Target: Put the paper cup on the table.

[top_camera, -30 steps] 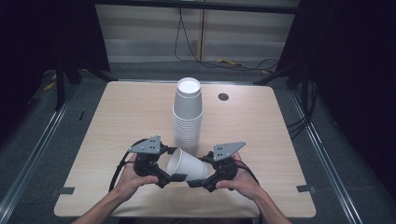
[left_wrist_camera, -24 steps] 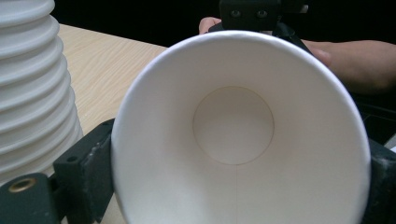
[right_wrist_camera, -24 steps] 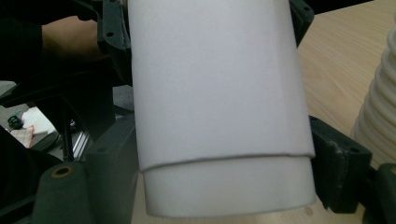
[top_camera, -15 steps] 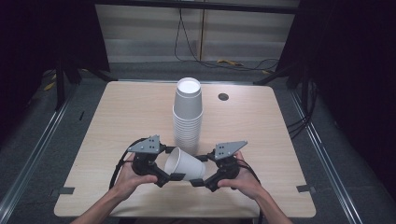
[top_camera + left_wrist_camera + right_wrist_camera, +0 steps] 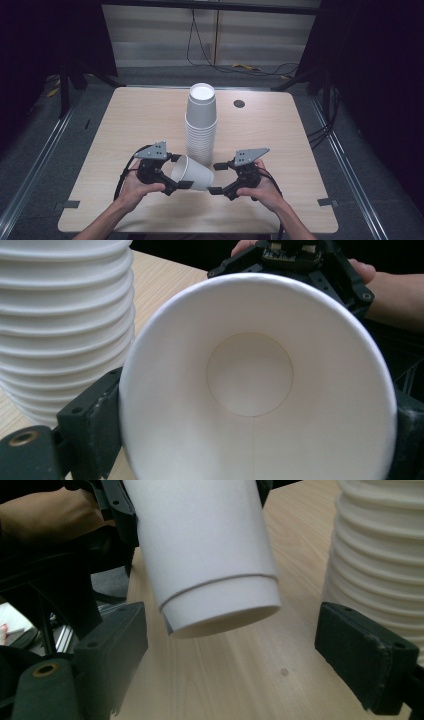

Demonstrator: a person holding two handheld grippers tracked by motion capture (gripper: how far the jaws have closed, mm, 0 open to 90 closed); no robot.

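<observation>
My left hand-held gripper (image 5: 176, 176) clamps paper cup (image 5: 192, 174) at rim, just in front of cup stack (image 5: 201, 125). Right hand-held gripper (image 5: 216, 177) released, straddling base. Cup light, thin-walled, crushable; I grip stiffer base gently.

1. I can read no writing, brand, number or sign anywhere here.
2. The paper cup (image 5: 255, 385) in my left claw (image 5: 176, 176) is plain white inside and out.
3. The cup stack (image 5: 201, 125) carries no print either.
</observation>
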